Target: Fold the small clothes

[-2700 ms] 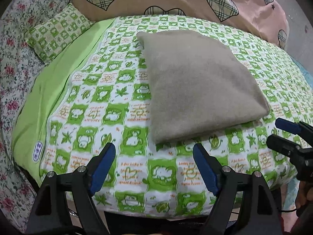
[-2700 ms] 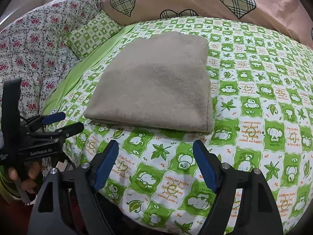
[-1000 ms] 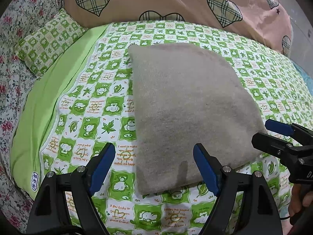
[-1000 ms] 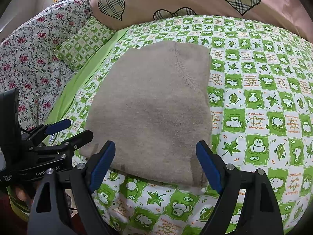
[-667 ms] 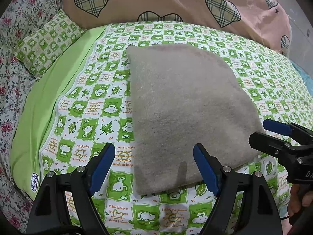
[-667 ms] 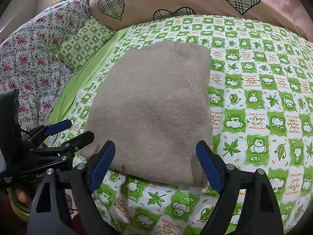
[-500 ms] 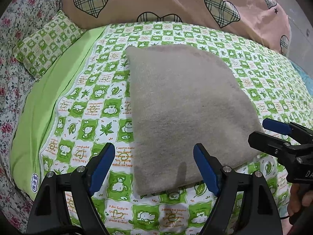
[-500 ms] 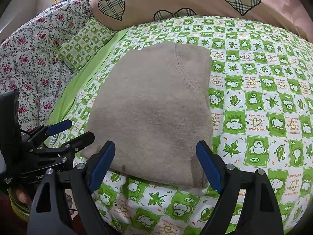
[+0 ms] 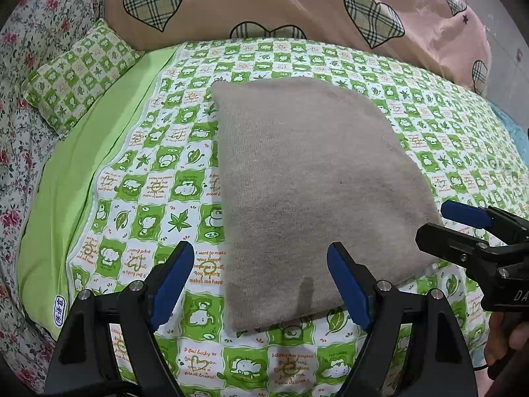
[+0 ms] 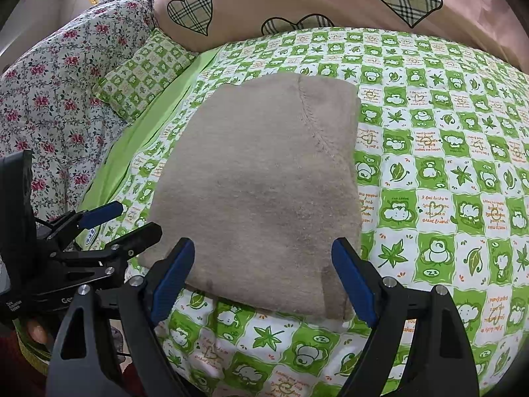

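A beige knitted garment [image 9: 307,178], folded into a flat rectangle, lies on the green-and-white checked bedsheet [image 9: 158,182]; it also shows in the right wrist view [image 10: 264,185]. My left gripper [image 9: 261,284] is open and empty, its jaws spread over the garment's near left corner. My right gripper [image 10: 264,281] is open and empty above the garment's near right edge. The right gripper shows at the right edge of the left wrist view [image 9: 456,225], and the left gripper shows at the left of the right wrist view [image 10: 119,221].
A pink duvet with checked hearts [image 9: 297,3] lies across the back of the bed. A small green checked pillow [image 9: 76,79] and a floral quilt [image 10: 49,92] sit at the left. The sheet's near edge drops off just below the grippers.
Both grippers have moved forward from the bed's edge to the near edge of the folded garment, then held almost still. The garment has not moved.
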A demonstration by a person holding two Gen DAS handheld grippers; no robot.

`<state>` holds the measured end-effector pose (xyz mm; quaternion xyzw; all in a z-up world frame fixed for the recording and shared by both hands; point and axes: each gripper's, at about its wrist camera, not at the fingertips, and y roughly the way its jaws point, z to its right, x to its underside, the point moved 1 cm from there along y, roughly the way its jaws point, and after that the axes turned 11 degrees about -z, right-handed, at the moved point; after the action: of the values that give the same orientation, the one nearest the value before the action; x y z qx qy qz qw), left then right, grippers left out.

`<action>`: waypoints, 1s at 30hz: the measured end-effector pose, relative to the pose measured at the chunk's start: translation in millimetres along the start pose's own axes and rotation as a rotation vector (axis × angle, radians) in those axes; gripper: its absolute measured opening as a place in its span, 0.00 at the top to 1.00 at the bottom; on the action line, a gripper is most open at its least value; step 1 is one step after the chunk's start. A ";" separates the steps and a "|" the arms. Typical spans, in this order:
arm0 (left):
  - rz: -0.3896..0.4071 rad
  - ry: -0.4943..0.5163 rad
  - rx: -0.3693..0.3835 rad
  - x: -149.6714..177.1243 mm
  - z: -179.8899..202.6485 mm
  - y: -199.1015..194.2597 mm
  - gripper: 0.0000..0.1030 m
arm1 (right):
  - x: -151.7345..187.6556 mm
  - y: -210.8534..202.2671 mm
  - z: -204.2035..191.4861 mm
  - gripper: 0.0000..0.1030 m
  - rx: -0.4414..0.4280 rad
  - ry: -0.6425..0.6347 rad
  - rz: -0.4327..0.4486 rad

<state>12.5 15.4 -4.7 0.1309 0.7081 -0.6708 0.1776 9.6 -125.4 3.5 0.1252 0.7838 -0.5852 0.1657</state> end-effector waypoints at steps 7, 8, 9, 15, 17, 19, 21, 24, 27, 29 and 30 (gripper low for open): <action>-0.001 -0.001 0.002 0.0 0.7 -0.2 0.19 | -0.4 0.6 -0.9 0.17 -0.001 0.001 -0.003; -0.001 -0.001 0.002 -0.3 1.0 -0.2 0.19 | -0.5 0.6 -0.5 0.17 -0.001 0.000 -0.003; -0.001 0.000 0.002 -0.3 1.0 -0.3 0.19 | -0.4 0.7 -0.8 0.17 -0.001 0.001 -0.002; -0.001 -0.001 0.001 -0.2 1.2 -0.3 0.19 | 0.2 0.9 -0.9 0.17 -0.004 0.002 -0.001; 0.000 0.000 0.001 -0.7 1.2 -0.5 0.19 | -0.6 0.9 0.4 0.17 -0.006 0.004 -0.002; 0.000 0.001 0.001 -0.7 1.0 -0.4 0.19 | -0.4 0.9 0.4 0.17 -0.009 0.004 -0.003; 0.000 0.004 0.001 -1.4 1.5 -0.8 0.19 | -0.4 0.7 -0.1 0.17 -0.009 0.002 -0.002; 0.001 0.005 0.001 -2.9 1.4 -1.1 0.19 | -0.4 0.4 -0.1 0.17 -0.008 0.005 0.000; 0.002 0.006 0.001 -3.1 1.0 -1.0 0.19 | -1.1 0.2 0.4 0.17 -0.009 0.006 0.000; 0.001 0.007 0.001 -3.2 0.8 -0.9 0.19 | -1.3 -0.7 -0.3 0.17 -0.009 0.007 0.001; 0.001 0.006 0.002 -3.2 0.8 -0.9 0.19 | -1.8 -0.5 0.5 0.17 -0.009 0.006 0.000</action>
<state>15.1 14.7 -2.6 0.1336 0.7080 -0.6709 0.1756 11.1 -126.1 4.6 0.1261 0.7869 -0.5814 0.1638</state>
